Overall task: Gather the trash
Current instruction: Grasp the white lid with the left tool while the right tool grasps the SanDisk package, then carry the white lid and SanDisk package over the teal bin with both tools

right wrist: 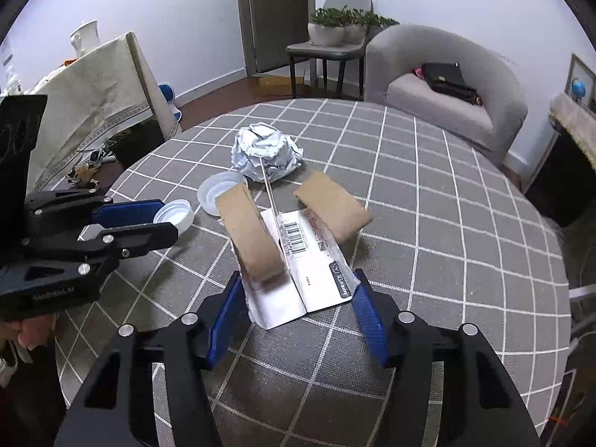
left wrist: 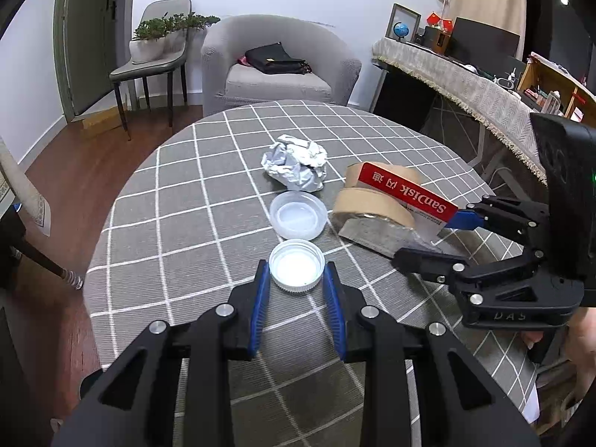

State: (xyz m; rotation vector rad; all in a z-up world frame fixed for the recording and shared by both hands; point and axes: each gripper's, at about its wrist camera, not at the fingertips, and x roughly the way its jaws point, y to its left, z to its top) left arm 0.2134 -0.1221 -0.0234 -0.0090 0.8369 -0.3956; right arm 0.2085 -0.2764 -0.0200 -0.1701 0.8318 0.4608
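A white bottle cap (left wrist: 297,267) lies on the checked tablecloth (left wrist: 178,201) between the tips of my open left gripper (left wrist: 297,269). Beyond it lie a clear plastic lid (left wrist: 298,215) and a crumpled foil ball (left wrist: 295,162). My right gripper (right wrist: 298,279) is open around the near end of a SanDisk package (right wrist: 320,279) with brown cardboard pieces (right wrist: 251,234) on it. In the left wrist view the package (left wrist: 406,193) shows its red face, with the right gripper (left wrist: 432,236) at its right end. The cap (right wrist: 175,218), lid (right wrist: 214,192) and foil ball (right wrist: 264,152) also show in the right wrist view.
A grey armchair (left wrist: 275,67) with a black bag stands beyond the round table. A chair with potted plants (left wrist: 156,52) is at the back left. A cloth-covered desk (left wrist: 465,78) with a monitor runs along the right.
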